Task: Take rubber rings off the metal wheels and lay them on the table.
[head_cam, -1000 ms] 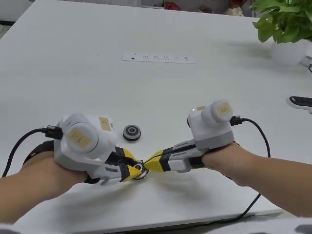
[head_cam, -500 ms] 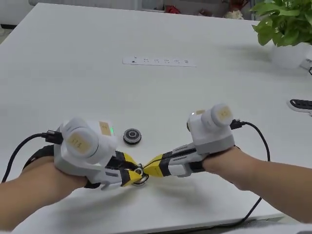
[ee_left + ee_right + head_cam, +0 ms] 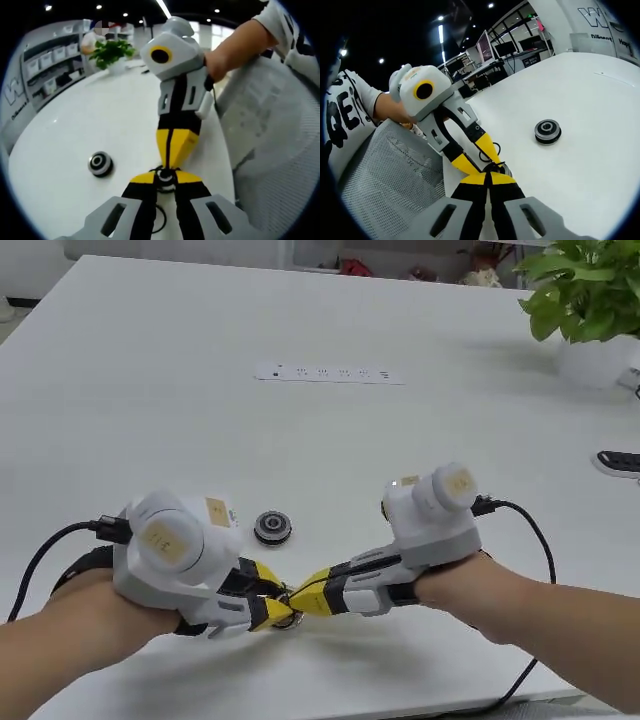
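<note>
A small metal wheel [image 3: 165, 176] sits between the yellow tips of my left gripper [image 3: 275, 606], which is shut on it low over the table's near edge. My right gripper [image 3: 298, 599] meets it tip to tip, jaws shut at the wheel's rim. A thin black rubber ring [image 3: 488, 153] loops out where the two tips meet, and it looks pinched by the right one [image 3: 490, 175]. A second wheel [image 3: 272, 527] with its black ring on lies flat on the white table [image 3: 200, 390], just beyond the grippers. It also shows as a wheel [image 3: 100, 164] left of the jaws and as a wheel [image 3: 548, 131] to the right.
A white power strip [image 3: 330, 373] lies across the table's middle. A potted plant [image 3: 585, 290] stands at the far right, with a black device [image 3: 620, 462] at the right edge. Black cables trail from both grippers toward the near edge.
The head view has tipped a little, so everything sits lower in the picture. Both grippers stay closed together at the wheel, with no clear move of their own.
</note>
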Demonstrator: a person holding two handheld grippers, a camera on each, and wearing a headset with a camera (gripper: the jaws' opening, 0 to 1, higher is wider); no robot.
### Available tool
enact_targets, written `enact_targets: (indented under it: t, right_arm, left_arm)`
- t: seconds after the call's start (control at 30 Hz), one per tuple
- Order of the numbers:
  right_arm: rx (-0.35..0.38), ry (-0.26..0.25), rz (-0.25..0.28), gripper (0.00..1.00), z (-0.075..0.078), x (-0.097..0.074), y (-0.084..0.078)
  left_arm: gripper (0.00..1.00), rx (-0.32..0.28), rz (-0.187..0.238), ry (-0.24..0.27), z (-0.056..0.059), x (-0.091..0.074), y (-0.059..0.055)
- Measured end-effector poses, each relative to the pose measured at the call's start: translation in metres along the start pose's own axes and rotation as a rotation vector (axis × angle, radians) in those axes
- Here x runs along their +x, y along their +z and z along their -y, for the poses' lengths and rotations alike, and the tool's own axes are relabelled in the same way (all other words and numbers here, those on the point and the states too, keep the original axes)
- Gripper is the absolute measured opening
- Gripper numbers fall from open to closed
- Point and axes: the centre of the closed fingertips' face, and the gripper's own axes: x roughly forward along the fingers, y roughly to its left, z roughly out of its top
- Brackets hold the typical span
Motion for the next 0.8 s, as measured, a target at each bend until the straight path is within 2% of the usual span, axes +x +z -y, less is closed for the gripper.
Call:
enact_targets:
  t: [0.17,0.27,0.4,0.6,0.8]
  right_arm:
    - [-0.006,-0.009,-0.001,0.00,0.003,-0.001,0.000]
    - [-0.002,-0.014,0.012,0.00,0.004,-0.003,0.003]
    - [0.005,-0.020,0.030,0.00,0.006,-0.005,0.007]
    - [0.019,-0.026,0.073,0.00,0.007,-0.012,0.019]
    - [0.020,-0.031,0.088,0.00,0.007,-0.014,0.024]
  left_arm:
    - [0.14,-0.003,-0.001,-0.006,0.000,0.000,0.000]
    - [0.15,0.025,-0.007,-0.007,-0.001,-0.002,0.000]
    - [0.17,0.002,0.032,-0.009,-0.003,-0.010,0.009]
    - [0.21,0.015,0.076,-0.008,-0.003,-0.025,0.021]
    - [0.30,0.018,0.116,0.008,-0.005,-0.042,0.028]
